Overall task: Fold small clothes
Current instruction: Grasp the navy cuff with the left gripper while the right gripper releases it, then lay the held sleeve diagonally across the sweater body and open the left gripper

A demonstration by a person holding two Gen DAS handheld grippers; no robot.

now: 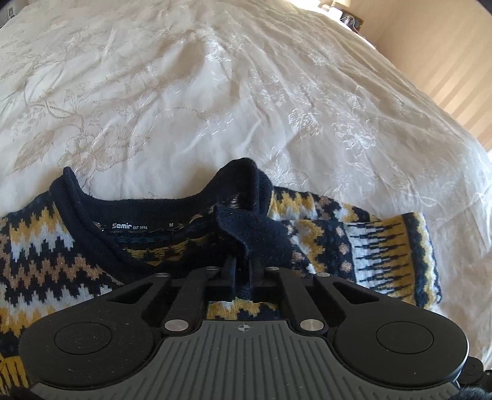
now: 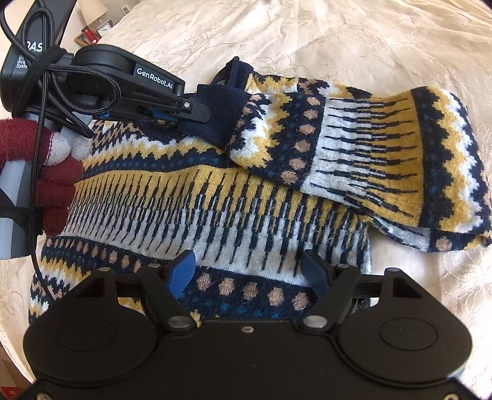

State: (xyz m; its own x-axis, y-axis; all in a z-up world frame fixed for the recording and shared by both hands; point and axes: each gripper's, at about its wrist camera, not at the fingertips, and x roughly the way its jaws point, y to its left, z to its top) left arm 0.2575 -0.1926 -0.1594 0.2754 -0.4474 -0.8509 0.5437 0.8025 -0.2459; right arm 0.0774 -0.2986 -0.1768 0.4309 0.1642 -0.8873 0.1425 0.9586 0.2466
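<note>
1. You had open bedspread (image 1: 215, 92) beyond the sweater's collar (image 1: 138, 206); nothing stood on it up to the far edge of the bed.
2. The folded sleeve (image 2: 384, 154) lay across the sweater (image 2: 215, 200) on the right side and blocked a flat pass there.
3. Your left gripper (image 2: 196, 115), clamped on the navy cuff (image 1: 246, 227), together with its cable and your gloved hand (image 2: 55, 184), closed off the upper left.
4. Your right gripper (image 2: 249, 270), jaws apart, hung over the hem band with bare bedspread to its right.
5. A lamp (image 2: 92, 12) and small items stood far off beside the bed.
</note>
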